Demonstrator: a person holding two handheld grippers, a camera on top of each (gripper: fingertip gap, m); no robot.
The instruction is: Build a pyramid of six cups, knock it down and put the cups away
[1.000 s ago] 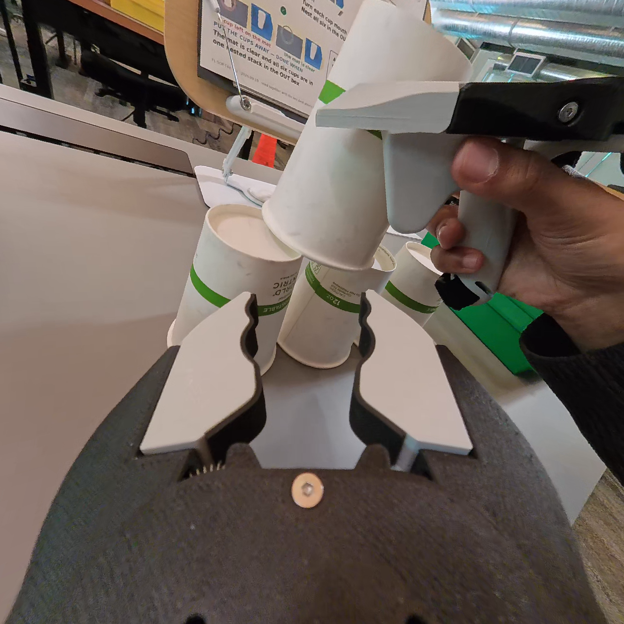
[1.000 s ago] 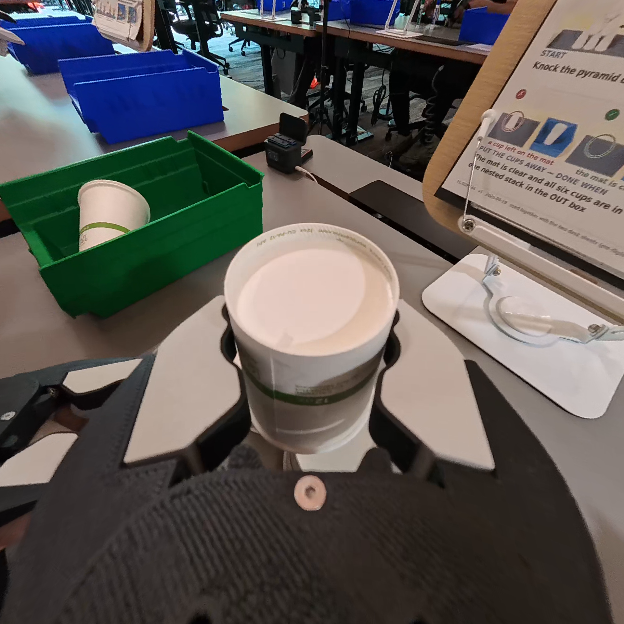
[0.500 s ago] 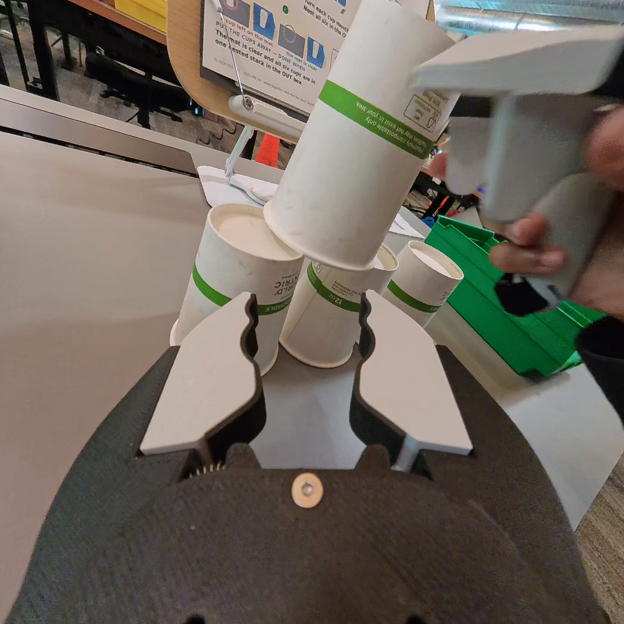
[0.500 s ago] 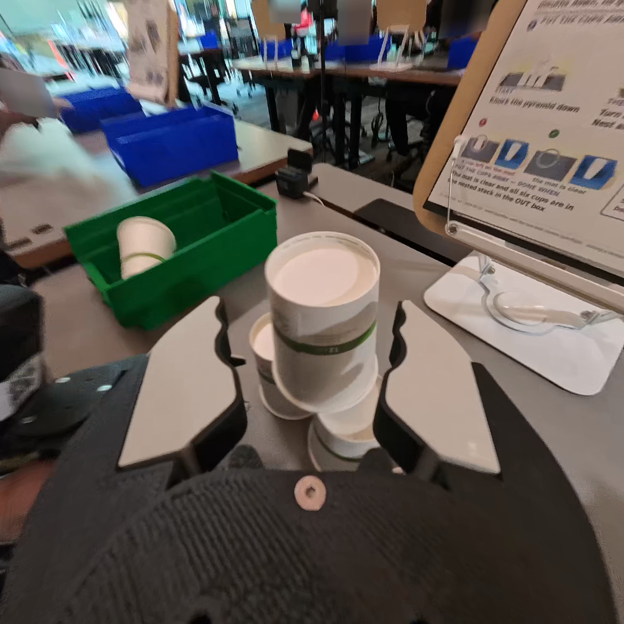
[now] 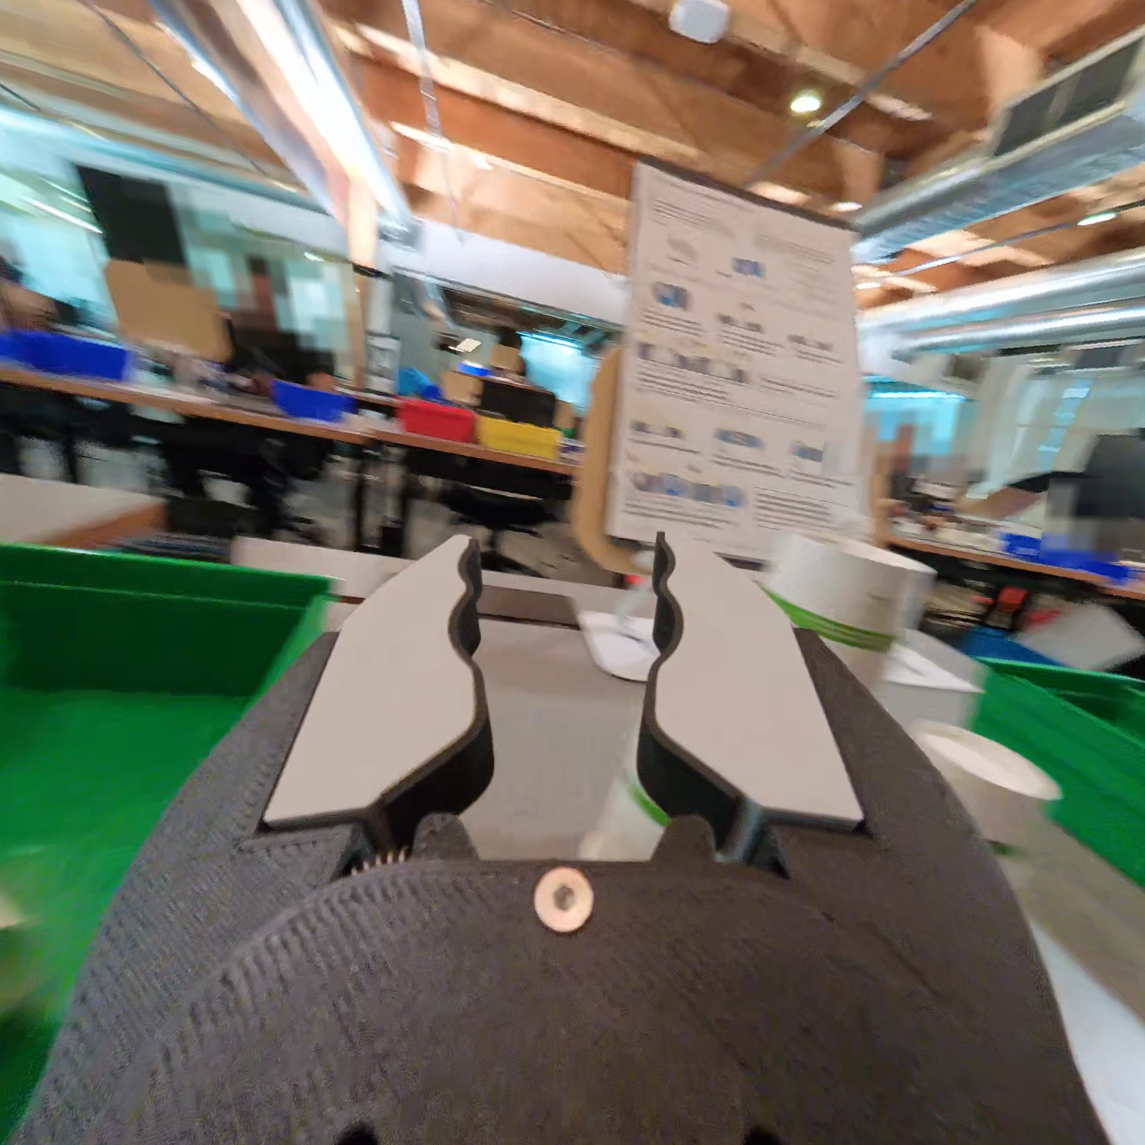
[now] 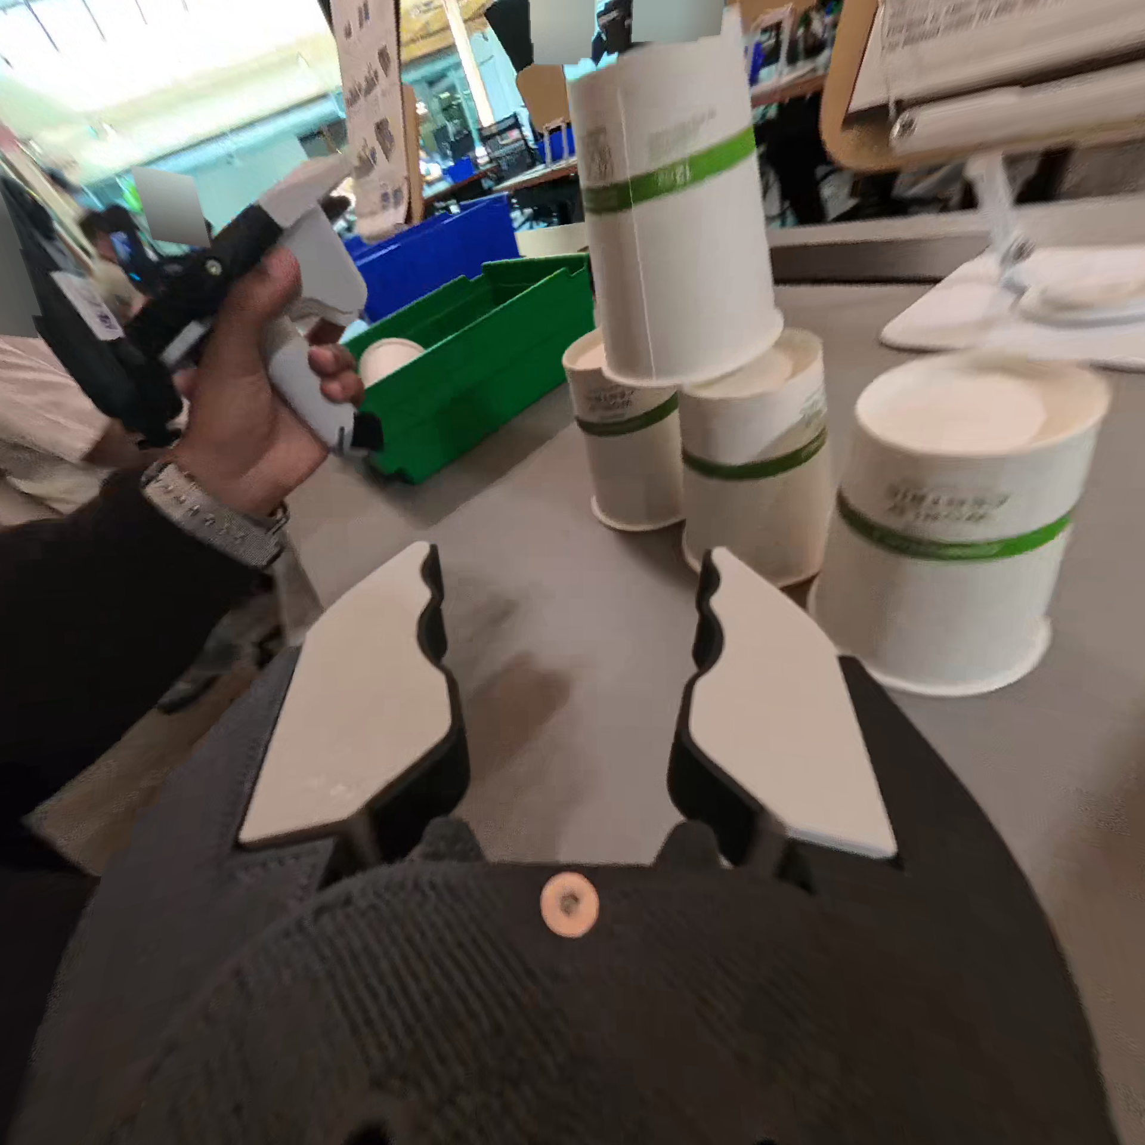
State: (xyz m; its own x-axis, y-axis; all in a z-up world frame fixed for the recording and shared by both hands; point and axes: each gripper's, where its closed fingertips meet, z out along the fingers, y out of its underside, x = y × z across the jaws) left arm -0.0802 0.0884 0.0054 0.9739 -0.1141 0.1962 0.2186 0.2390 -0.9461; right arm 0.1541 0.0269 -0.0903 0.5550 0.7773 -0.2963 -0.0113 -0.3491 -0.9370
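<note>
Both grippers are empty: right gripper, jaws apart, hovers over the grey tabletop, lower centre; white green-banded paper cups stand right. Left gripper, parted, near the green plastic bin.

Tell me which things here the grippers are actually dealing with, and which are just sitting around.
With the grippers:
right gripper, open, empty
left gripper, open
tilted top cup, resting on two lower cups
nearest cup, mouth down

Sitting around:
green bin holding one cup
blue bin
instruction board
</note>
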